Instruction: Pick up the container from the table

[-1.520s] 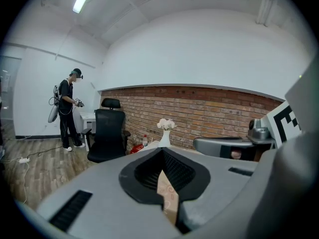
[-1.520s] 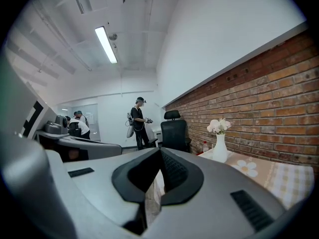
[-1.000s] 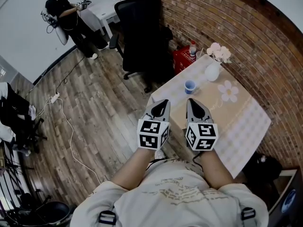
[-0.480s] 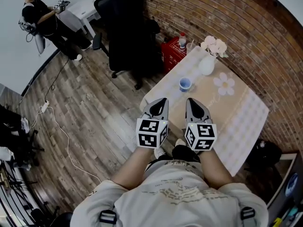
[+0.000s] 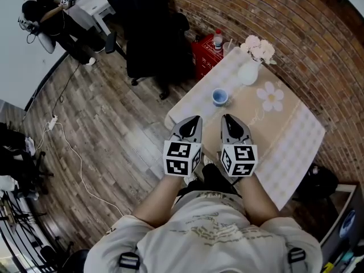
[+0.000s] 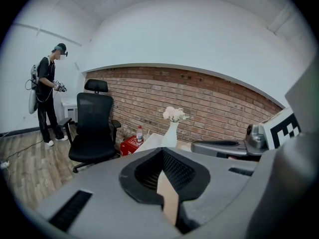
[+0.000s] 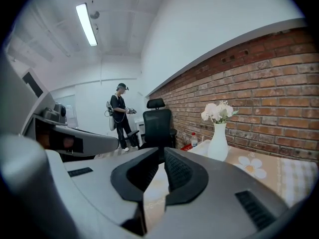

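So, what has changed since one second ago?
The left gripper and right gripper moved slightly further over the table. Nothing was taken or released. Their tongs stay shut and empty; cup and vase unmoved.

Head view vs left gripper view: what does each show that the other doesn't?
Head view only: the blue cup, the flower print on the tablecloth. Left gripper view only: the left gripper's ribbed pads, tips together, nothing between. Both: vase, black chair, red box, bottle, right gripper, standing person.
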Motion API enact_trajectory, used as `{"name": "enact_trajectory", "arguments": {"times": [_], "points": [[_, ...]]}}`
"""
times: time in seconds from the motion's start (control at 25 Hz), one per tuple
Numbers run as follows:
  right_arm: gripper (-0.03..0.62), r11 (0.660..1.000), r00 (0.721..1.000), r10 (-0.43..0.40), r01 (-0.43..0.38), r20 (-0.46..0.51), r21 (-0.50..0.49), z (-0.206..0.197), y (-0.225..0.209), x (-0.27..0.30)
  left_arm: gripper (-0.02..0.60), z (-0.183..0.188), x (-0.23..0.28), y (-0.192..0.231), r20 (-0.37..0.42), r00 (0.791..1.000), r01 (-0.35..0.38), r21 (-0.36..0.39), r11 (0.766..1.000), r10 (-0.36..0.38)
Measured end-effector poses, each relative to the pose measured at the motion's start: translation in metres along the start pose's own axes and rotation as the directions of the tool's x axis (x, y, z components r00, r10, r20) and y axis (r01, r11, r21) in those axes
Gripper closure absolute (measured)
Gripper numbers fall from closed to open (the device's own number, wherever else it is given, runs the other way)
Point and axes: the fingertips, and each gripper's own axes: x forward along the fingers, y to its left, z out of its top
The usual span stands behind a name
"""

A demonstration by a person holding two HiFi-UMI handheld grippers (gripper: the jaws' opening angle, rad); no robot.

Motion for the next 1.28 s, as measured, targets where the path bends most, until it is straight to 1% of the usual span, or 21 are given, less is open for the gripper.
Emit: {"name": "enact_trajectory", "arguments": {"times": [0.12,0.2,0.44,0.72,0.84,1.0,1.28], "points": [[0.508,0.999,0.999,0.033,-0.033,-0.020,-0.001,-0.008,-0.004,0.013,0.580,-0.003,0.011,-0.001,-0.014,1.000,-0.003,0.000,1.000,0.003],[0.469,0.999,0.999,0.033,-0.033,-0.038,-0.010,-0.014,-0.010,0.021,0.580,-0.006,0.018,-0.001,-0.024,1.000,-0.004,-0.003,1.000,0.004],[0.402,1.000,0.996,0.019,-0.020,-0.089,-0.018,-0.036,-0.027,0.049,0.580,-0.013,0.042,0.003,-0.051,0.999,-0.012,-0.012,1.000,0.012],[0.322,1.000,0.987,-0.012,0.009,-0.161,-0.017,-0.072,-0.046,0.085,0.580,-0.021,0.061,0.019,-0.082,0.996,-0.041,-0.031,0.999,0.039],[0.299,1.000,0.980,-0.019,0.019,-0.199,-0.002,-0.090,-0.053,0.101,0.580,-0.028,0.065,0.028,-0.101,0.994,-0.056,-0.043,0.997,0.052],[0.295,0.999,0.971,-0.051,0.050,-0.233,-0.013,-0.107,-0.065,0.120,0.580,-0.039,0.073,0.037,-0.120,0.991,-0.071,-0.060,0.996,0.064],[0.293,0.999,0.958,-0.038,0.032,-0.284,-0.025,-0.133,-0.072,0.147,0.580,-0.053,0.088,0.045,-0.139,0.988,-0.082,-0.086,0.993,0.069]]}}
